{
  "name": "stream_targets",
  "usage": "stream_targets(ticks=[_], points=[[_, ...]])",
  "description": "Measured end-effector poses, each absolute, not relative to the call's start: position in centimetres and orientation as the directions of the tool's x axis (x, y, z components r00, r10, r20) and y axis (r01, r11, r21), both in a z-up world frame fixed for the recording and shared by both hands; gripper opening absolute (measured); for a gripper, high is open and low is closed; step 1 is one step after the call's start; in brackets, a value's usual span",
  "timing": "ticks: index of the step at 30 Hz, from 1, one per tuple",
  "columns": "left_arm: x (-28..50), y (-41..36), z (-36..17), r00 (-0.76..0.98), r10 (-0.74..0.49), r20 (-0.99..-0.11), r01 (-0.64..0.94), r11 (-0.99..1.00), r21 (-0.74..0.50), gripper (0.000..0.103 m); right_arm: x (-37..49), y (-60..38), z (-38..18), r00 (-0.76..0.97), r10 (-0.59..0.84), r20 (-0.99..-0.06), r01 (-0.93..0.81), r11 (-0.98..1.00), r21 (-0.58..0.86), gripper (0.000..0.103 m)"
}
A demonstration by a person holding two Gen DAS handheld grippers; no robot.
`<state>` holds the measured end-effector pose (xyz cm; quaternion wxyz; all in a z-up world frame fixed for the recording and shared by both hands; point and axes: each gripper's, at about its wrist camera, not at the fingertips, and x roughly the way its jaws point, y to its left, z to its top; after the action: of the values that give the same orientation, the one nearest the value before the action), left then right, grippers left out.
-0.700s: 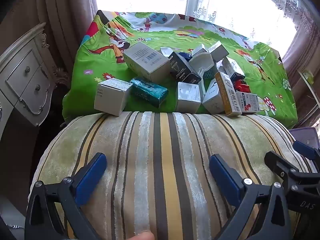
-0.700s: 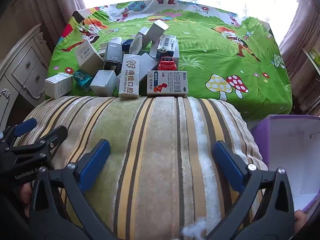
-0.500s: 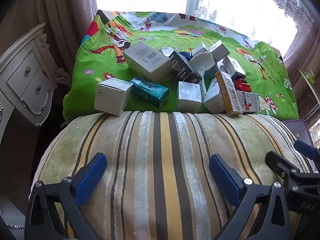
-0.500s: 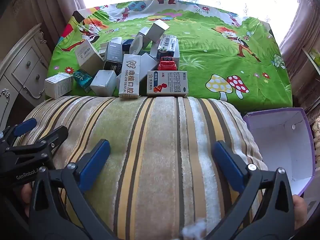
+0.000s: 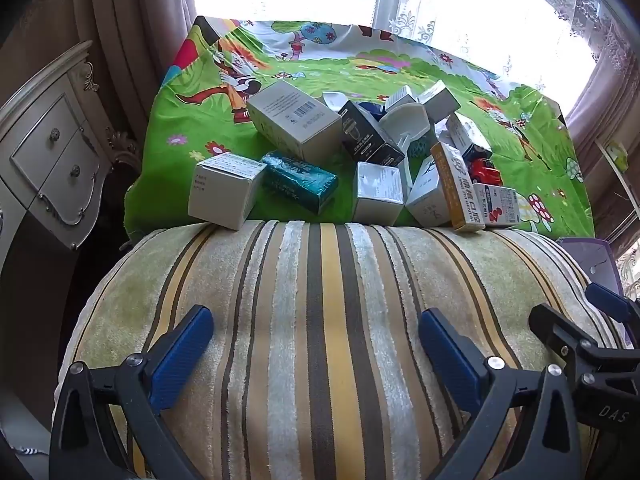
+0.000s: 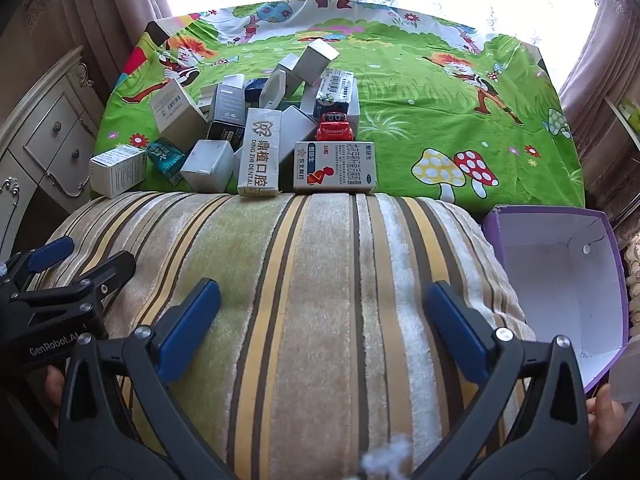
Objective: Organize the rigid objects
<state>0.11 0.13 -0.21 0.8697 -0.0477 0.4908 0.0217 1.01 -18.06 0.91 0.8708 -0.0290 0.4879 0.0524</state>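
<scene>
"DING ZHI DENTAL" on the upright white box (image 6: 259, 152); "GenRobot.AI" on the left gripper (image 6: 86, 268).

Boxes (image 6: 224, 132) lie heaped on the table (image 6: 440, 80) behind the cushion (image 6: 320, 300), bin (image 6: 560, 280) at its right

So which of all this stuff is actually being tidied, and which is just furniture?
Part of the job:
- pile of small boxes
- red toy car
- purple box, open and empty, probably the container

Just there:
- striped cushion
- cartoon cloth
- drawer cabinet
- curtains
</scene>
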Motion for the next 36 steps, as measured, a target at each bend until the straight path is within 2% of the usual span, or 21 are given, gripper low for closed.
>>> stream_targets(ticks=[23, 36], points=[[-0.2, 0.1, 0.0, 0.543, -0.006, -0.840, -0.079, 0.995, -0.059, 0.103, 0.6, -18.3, 0.6, 0.551, 0.081, -0.831, -0.120, 0.993, 0.017, 0.103], [-1.0, 1.8, 0.9, 0.608, -0.103, -0.787, -0.092, 0.976, -0.199, 0.102, 0.6, -18.8, 0.8, 0.547, 0.119, -0.829, -0.129, 0.990, 0.057, 0.103]])
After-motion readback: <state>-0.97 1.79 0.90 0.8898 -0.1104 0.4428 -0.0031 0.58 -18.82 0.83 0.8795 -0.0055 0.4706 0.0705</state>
